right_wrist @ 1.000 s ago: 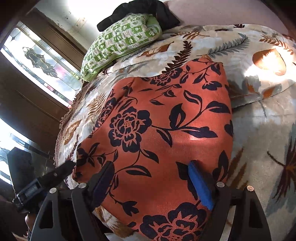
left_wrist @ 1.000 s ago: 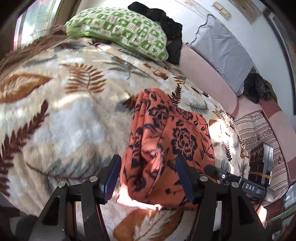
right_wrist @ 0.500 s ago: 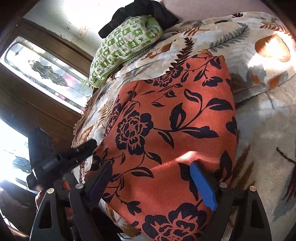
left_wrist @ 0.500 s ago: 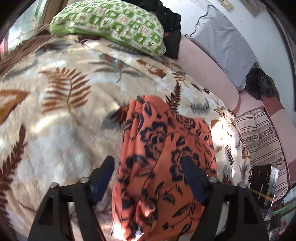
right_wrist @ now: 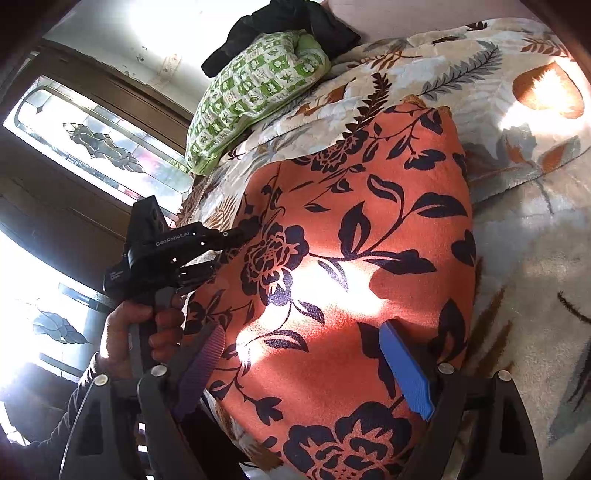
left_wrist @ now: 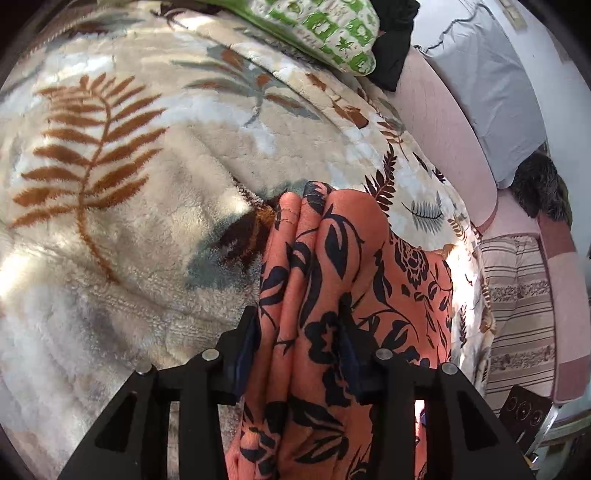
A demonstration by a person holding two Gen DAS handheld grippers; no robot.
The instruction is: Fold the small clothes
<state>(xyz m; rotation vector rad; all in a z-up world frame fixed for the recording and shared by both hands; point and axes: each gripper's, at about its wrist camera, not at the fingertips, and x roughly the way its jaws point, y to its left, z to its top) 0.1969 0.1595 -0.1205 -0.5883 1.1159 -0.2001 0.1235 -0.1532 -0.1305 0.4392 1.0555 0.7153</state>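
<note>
The orange black-flowered garment lies on the bed's leaf-patterned fleece blanket, seemingly folded lengthwise already; the left gripper is closing on its bunched edge; the right gripper hovers spread wide, holding nothing; another fold likely remains.

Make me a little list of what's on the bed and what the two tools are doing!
cloth: orange garment with dark flowers, lying on the blanket
surface: fleece blanket with fern leaves
pillow: green and white checked pillow, at the far end
left tool: jaws closing round the bunched folds at the garment's edge
right tool: jaws wide, over the flat garment, pads not pinching it
dark clothes: behind the pillow
</note>
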